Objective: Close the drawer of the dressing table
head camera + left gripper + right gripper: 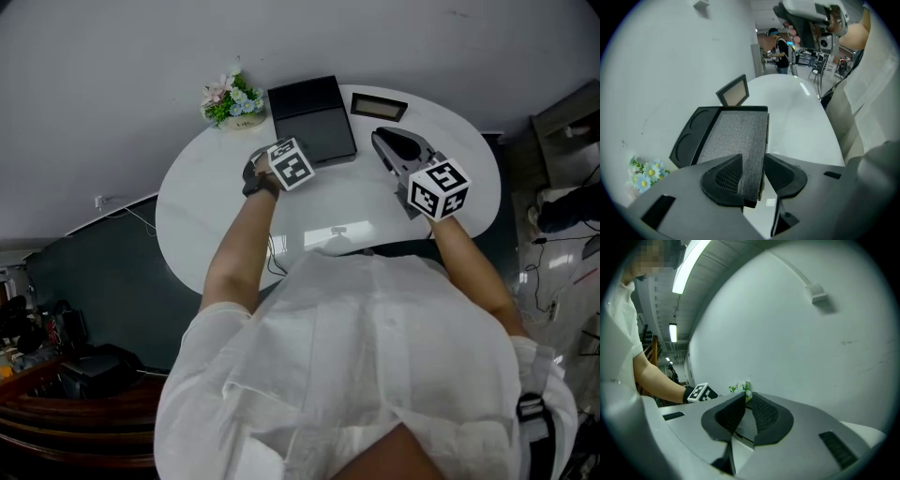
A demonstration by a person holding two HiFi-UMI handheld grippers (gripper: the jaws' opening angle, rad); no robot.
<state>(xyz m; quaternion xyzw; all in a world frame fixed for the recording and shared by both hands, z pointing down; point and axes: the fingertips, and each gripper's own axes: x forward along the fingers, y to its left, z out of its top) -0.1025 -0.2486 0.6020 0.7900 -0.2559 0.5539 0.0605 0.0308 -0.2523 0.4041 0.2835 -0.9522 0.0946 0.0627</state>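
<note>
Left claw (753, 158) clamps the black drawer's (733, 133) edge at table (375, 211) top centre, likely to slide it shut. Right claw (747, 397) barely parted, empty, idle.

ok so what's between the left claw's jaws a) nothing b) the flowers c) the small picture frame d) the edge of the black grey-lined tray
d, the left gripper view shows the left claw closed over the near edge of the black tray.
</note>
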